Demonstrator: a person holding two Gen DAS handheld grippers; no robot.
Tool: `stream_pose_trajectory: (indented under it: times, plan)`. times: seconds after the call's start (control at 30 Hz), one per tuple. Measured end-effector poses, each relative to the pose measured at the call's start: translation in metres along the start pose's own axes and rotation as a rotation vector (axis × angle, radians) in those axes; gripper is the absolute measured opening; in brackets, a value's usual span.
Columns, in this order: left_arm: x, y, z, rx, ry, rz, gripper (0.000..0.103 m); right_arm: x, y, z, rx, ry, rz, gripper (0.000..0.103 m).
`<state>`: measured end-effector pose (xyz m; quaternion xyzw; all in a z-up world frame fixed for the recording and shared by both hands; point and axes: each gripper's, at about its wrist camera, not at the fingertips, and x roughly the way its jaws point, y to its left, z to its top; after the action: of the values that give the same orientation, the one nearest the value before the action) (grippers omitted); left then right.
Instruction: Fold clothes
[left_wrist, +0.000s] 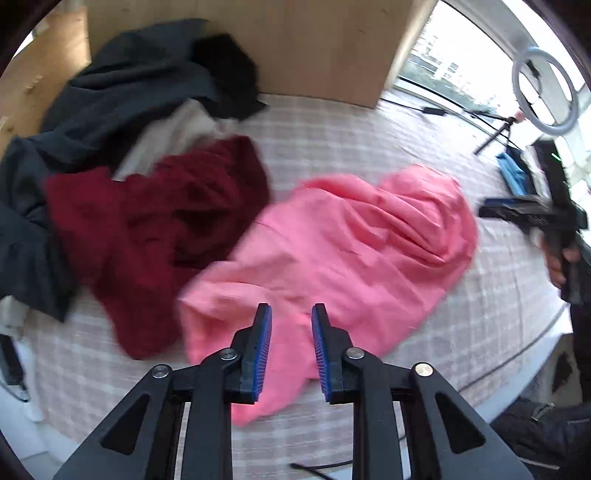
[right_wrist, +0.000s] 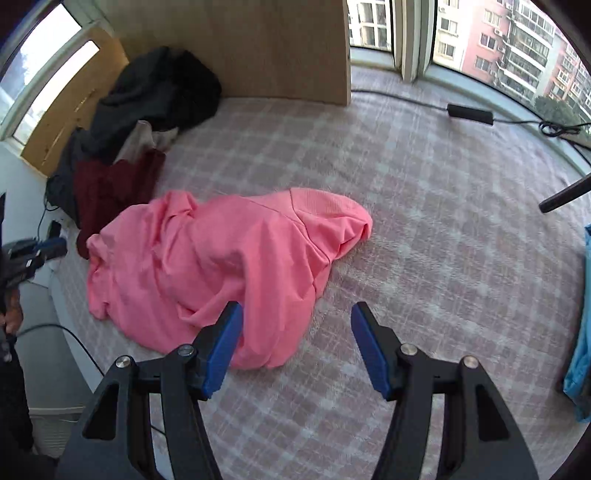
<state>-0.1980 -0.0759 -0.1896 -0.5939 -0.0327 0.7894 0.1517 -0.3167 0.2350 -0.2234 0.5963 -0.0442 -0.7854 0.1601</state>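
Note:
A crumpled pink garment (left_wrist: 351, 240) (right_wrist: 221, 258) lies in a heap on the checked bed cover (left_wrist: 351, 129) (right_wrist: 443, 221). My left gripper (left_wrist: 291, 310) hovers above its near edge, open by a narrow gap with nothing between the blue pads. My right gripper (right_wrist: 297, 308) hangs over the garment's near right corner with its jaws wide open and empty. In the left wrist view a hand holds the right gripper (left_wrist: 532, 214) off the garment's right side. At the left edge of the right wrist view the left gripper (right_wrist: 29, 254) is only partly in sight.
A dark red garment (left_wrist: 155, 221) (right_wrist: 110, 184), a pale one (left_wrist: 177, 136) and dark clothes (left_wrist: 129, 85) (right_wrist: 162, 88) are piled against the wooden headboard (left_wrist: 314, 44) (right_wrist: 258, 44). A blue garment (right_wrist: 580, 350), a power adapter (right_wrist: 469, 112) and a ring light (left_wrist: 545, 92) stand to the right.

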Motion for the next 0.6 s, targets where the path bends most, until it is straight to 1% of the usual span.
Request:
stream_pose_trajectory:
  times: [0.03, 0.07, 0.1, 0.13, 0.17, 0.2, 0.23, 0.27, 0.33, 0.37, 0.43, 0.47, 0.5, 0.53, 0.57, 0.6]
  plan:
    - [0.013, -0.015, -0.001, 0.024, 0.026, -0.065, 0.029, 0.015, -0.007, 0.007, 0.042, 0.012, 0.037, 0.060]
    - [0.027, -0.032, -0.003, 0.062, 0.053, -0.090, 0.030, 0.029, -0.013, 0.014, 0.084, 0.024, 0.074, 0.060]
    - [0.040, -0.049, -0.006, 0.100, 0.079, -0.113, 0.030, 0.037, -0.017, 0.019, 0.118, 0.021, 0.135, 0.060]
    - [0.053, -0.064, -0.008, 0.137, 0.110, -0.113, 0.030, 0.043, -0.020, 0.023, 0.151, 0.018, 0.197, 0.060]
    - [0.065, -0.076, -0.010, 0.166, 0.131, -0.124, 0.030, 0.047, -0.020, 0.025, 0.174, 0.017, 0.225, 0.057]
    - [0.074, -0.085, -0.013, 0.189, 0.149, -0.133, 0.030, 0.048, -0.017, 0.024, 0.172, 0.031, 0.224, 0.049]
    - [0.080, -0.092, -0.016, 0.218, 0.162, -0.120, 0.031, 0.048, -0.013, 0.023, 0.168, 0.046, 0.220, 0.022]
    - [0.087, -0.098, -0.020, 0.247, 0.174, -0.107, 0.035, 0.047, -0.011, 0.021, 0.158, 0.057, 0.215, 0.008]
    - [0.095, -0.107, -0.025, 0.323, 0.163, -0.030, 0.040, 0.036, -0.009, 0.019, 0.147, 0.039, 0.231, 0.008]
    - [0.098, -0.108, -0.025, 0.342, 0.161, -0.002, 0.040, 0.031, -0.008, 0.018, 0.140, 0.026, 0.237, 0.007]
    - [0.099, -0.107, -0.023, 0.344, 0.149, 0.004, 0.039, 0.020, -0.011, 0.018, 0.140, 0.010, 0.249, 0.007]
    - [0.098, -0.105, -0.021, 0.340, 0.141, 0.005, 0.021, 0.016, -0.012, 0.018, 0.142, 0.000, 0.248, 0.006]
    - [0.099, -0.103, -0.019, 0.334, 0.147, 0.029, 0.004, 0.012, -0.013, 0.018, 0.145, -0.010, 0.246, 0.006]
    - [0.101, -0.096, -0.014, 0.313, 0.148, 0.044, 0.000, 0.007, -0.014, 0.018, 0.149, -0.020, 0.243, 0.006]
    - [0.095, -0.090, -0.009, 0.288, 0.138, 0.044, 0.000, 0.002, -0.016, 0.017, 0.160, -0.035, 0.245, 0.005]
    - [0.083, -0.086, -0.006, 0.275, 0.109, 0.041, 0.000, -0.003, -0.017, 0.018, 0.175, -0.055, 0.254, 0.005]
